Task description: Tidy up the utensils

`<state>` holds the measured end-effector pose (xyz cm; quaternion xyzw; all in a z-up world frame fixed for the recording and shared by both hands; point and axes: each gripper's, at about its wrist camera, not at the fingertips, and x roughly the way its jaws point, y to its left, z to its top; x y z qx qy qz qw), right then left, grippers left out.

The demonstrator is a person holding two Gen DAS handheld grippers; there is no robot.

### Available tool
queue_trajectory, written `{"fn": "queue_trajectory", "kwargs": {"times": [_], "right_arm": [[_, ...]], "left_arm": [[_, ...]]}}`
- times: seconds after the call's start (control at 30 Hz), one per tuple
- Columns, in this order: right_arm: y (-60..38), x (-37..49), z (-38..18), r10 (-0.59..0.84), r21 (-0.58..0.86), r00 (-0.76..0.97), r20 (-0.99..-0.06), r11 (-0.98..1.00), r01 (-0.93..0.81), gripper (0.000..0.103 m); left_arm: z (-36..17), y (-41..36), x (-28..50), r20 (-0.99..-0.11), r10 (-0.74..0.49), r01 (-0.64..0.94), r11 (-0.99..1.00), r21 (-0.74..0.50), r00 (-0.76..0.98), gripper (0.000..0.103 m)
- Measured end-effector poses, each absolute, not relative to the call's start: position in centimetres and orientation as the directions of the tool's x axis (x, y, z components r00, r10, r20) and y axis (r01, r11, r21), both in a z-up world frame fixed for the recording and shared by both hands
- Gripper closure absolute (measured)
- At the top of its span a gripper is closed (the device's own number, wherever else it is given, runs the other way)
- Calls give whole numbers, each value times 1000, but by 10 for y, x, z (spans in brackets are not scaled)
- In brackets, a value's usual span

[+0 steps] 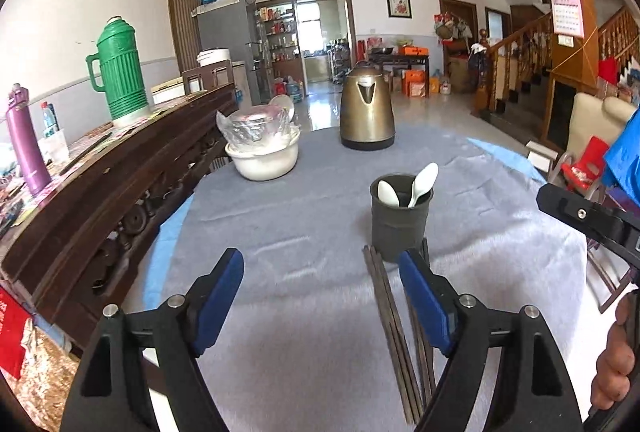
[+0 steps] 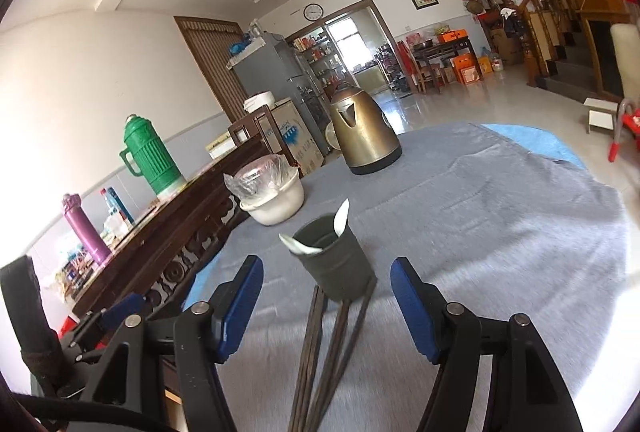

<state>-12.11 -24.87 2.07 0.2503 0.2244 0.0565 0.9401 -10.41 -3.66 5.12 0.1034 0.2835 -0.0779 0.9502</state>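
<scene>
Left gripper [image 1: 322, 276]: jaws spread, nothing between the blue pads, held over bare cloth just left of the chopsticks. Right gripper [image 2: 326, 286]: jaws likewise spread and gripping nothing, the chopstick bundle lying on the cloth between and below its pads, untouched. Table [image 1: 288, 232]: one, round, under a grey cloth with a blue layer showing at the rim; a broad clear stretch of cloth lies to the holder's left and to its right, out to the table edge. Sideboard [image 1: 120, 168]: one, dark carved wood, hard against the table edge to the holder's left, closing off that side. Kettle [image 1: 366, 108]: one, bronze, behind the holder near the far edge. Basin [image 1: 264, 160]: one, white, left of and behind the holder, carrying a plastic-wrapped dish. Green thermos [image 1: 120, 72]: one, on the sideboard. Purple bottle [image 1: 26, 144]: one, same sideboard. Utensil holder [image 1: 400, 216]: one, dark, upright, mid-table. Chopsticks [image 1: 390, 320]: several dark sticks, count unclear, flat on the cloth, tips at the holder's near base. Spoons [image 1: 424, 182]: two, white, standing in the holder.
</scene>
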Motion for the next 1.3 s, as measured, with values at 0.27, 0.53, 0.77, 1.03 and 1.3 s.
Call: {"fn": "queue_trajectory", "kwargs": {"times": [0.27, 0.53, 0.77, 1.03, 1.3], "right_arm": [[-242, -151, 29, 194, 438, 879, -435, 899, 19, 33], [-258, -148, 10, 147, 424, 854, -499, 901, 92, 33], [-274, -132, -17, 140, 433, 824, -549, 891, 137, 33], [-275, -109, -39, 170, 443, 789, -591, 885, 141, 33], [-259, -80, -56, 217, 439, 732, -646, 890, 124, 59]], "left_arm": [[48, -47, -125, -601, -84, 248, 949, 194, 795, 17], [16, -64, -115, -691, -91, 314, 927, 203, 717, 17], [-7, -76, -99, -732, -82, 335, 919, 207, 676, 17], [-24, -79, -80, -757, -69, 339, 918, 207, 649, 17], [-34, -53, -52, -791, -89, 302, 945, 124, 605, 17]]}}
